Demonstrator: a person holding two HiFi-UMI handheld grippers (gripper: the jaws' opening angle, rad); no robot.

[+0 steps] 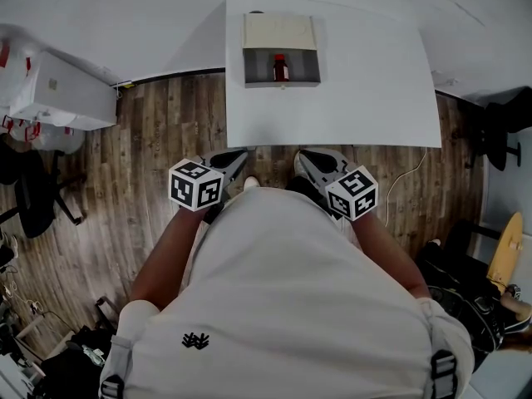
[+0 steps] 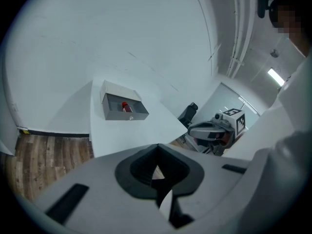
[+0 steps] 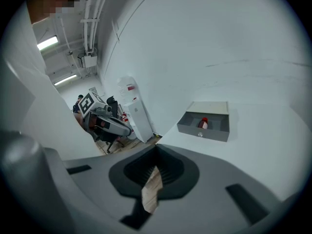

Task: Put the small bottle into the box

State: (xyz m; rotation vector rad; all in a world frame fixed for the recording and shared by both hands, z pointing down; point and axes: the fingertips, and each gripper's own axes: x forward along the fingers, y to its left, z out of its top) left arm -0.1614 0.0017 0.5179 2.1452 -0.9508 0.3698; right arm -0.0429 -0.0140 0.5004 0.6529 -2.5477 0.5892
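A small brown bottle with a red cap (image 1: 281,67) stands inside the grey box (image 1: 281,82), whose lid (image 1: 279,32) is folded back, at the far side of the white table (image 1: 357,98). My left gripper (image 1: 238,160) and right gripper (image 1: 304,160) hover side by side at the table's near edge, close to my body and far from the box. Both are shut with nothing between the jaws. The left gripper view shows the bottle (image 2: 126,107) in the box (image 2: 113,113) beyond the closed jaws. The right gripper view shows the bottle (image 3: 204,124) and the box (image 3: 208,133) as well.
A white cabinet (image 1: 60,91) and a black office chair (image 1: 37,196) stand on the wooden floor to the left. Another black chair (image 1: 500,131) is on the right, and a white cable (image 1: 409,181) trails off the table's near right corner.
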